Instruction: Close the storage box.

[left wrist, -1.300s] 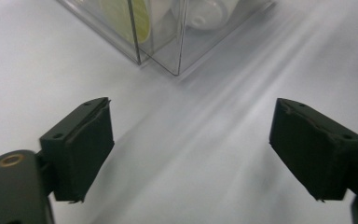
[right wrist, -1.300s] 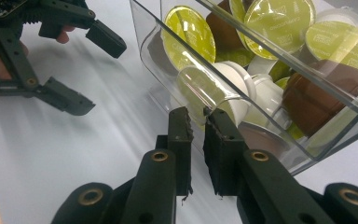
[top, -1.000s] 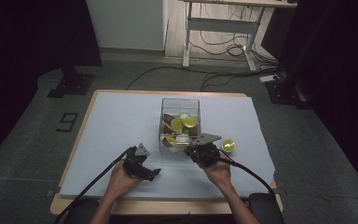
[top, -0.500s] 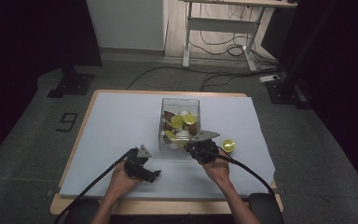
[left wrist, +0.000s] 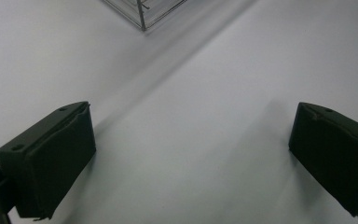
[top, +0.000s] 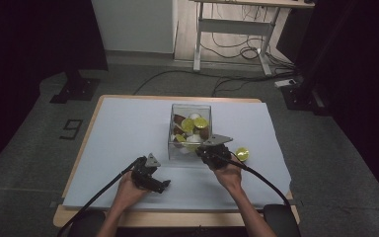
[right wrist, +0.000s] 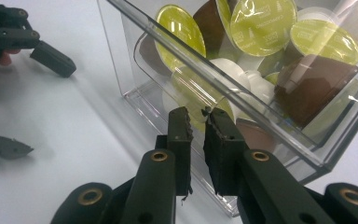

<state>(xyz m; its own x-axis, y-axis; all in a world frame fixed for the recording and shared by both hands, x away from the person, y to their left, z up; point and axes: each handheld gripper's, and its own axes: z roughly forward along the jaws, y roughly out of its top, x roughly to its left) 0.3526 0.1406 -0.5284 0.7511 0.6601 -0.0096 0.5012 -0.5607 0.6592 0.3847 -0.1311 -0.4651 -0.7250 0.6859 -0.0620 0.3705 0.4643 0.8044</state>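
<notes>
Two tools on pale sheet over wooden table (top: 86, 143) — left tool (left wrist: 191, 154) apart, right tool (right wrist: 196, 122) together; dim room, seemingly grey floor.

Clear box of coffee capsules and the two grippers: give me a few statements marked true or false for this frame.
1. The clear box holds green-lidded and brown capsules. True.
2. The right gripper has its jaws wide apart. False: they stand shut, close against the box's near wall, with nothing between them.
3. One capsule lies on the white sheet outside the box. True.
4. The left gripper grips a capsule. False: its jaws are open over bare white sheet.
5. The box lies tipped on its side. False: it stands upright, open at the top.
</notes>
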